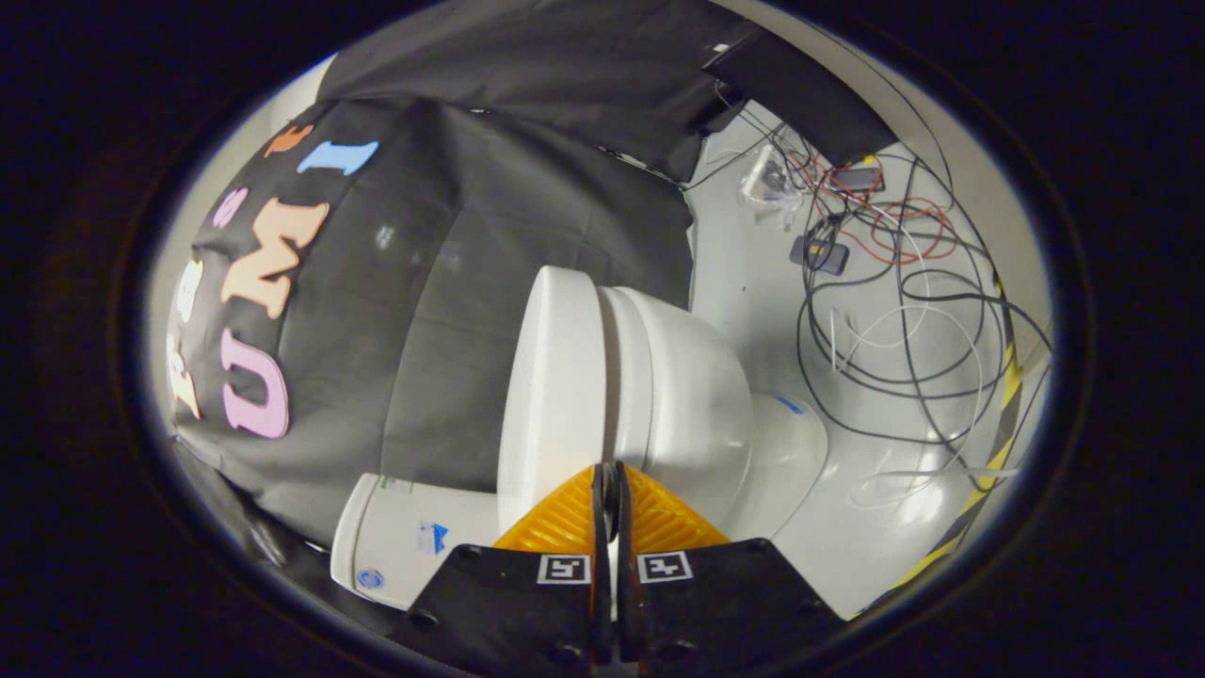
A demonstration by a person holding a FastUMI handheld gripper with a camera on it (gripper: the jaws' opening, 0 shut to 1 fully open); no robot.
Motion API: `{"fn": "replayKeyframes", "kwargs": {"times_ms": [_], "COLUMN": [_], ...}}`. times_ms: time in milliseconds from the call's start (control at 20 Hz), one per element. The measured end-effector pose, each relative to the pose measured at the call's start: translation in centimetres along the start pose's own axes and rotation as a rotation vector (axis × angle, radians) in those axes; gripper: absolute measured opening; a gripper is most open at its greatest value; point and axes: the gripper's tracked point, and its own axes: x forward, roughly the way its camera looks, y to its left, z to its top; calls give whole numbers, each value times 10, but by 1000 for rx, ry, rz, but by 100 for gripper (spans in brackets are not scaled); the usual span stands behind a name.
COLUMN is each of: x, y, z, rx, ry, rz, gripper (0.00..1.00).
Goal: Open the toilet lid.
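The white toilet appears turned on its side in the gripper view. Its lid (551, 377) lies against the bowl (682, 395), with a narrow dark seam between them. The tank (405, 541) sits beside the lid's hinge end, close to my fingers. My gripper (610, 468) is shut, its two orange fingers (565, 518) pressed flat together with nothing visible between them. The fingertips sit right at the seam between lid and bowl, at the end close to the tank. Whether they touch the toilet I cannot tell.
The black cloth wall hangs behind the lid and tank. Beyond the bowl lies a glossy pale floor (753, 282) with a tangle of black, white and red cables (894, 282) and small devices. A yellow-black striped tape (1007, 377) marks the floor's far border.
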Motion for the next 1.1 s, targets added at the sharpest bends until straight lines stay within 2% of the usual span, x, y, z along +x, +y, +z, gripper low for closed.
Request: {"fn": "replayKeyframes", "kwargs": {"times_ms": [300, 650, 1100], "x": [-12, -39, -65], "y": [31, 129, 249], "z": [8, 17, -32], "rx": [-117, -335, -712], "ry": [-56, -169, -214], "rz": [11, 149, 306], "gripper": [4, 4, 8]}}
